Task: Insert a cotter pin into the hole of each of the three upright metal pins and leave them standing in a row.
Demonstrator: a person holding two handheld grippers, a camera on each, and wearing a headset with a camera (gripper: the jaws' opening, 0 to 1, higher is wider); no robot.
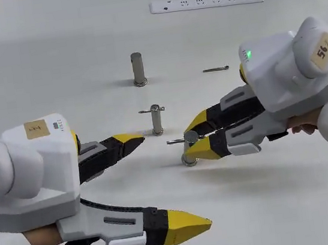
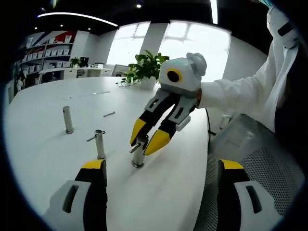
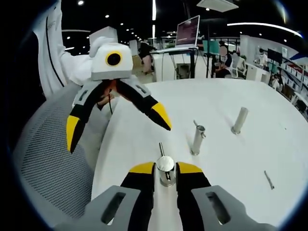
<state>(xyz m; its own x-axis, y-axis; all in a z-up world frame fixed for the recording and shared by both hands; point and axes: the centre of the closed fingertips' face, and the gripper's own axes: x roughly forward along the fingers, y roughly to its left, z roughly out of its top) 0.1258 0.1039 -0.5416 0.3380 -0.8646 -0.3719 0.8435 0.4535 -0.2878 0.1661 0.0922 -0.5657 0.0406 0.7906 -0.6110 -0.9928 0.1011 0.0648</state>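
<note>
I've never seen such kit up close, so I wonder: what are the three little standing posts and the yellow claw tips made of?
The three upright pins look like bare metal, likely steel: silver-grey, with bright glints down their sides. The yellow tips of the right claw look like matte plastic or rubber: even colour, no shine; which one, I cannot tell.

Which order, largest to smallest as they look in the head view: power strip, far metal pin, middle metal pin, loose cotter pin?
1. power strip, by far the longest.
2. far metal pin and middle metal pin: they look alike, so they are not ranked against each other.
3. loose cotter pin, thin and shortest.
</note>
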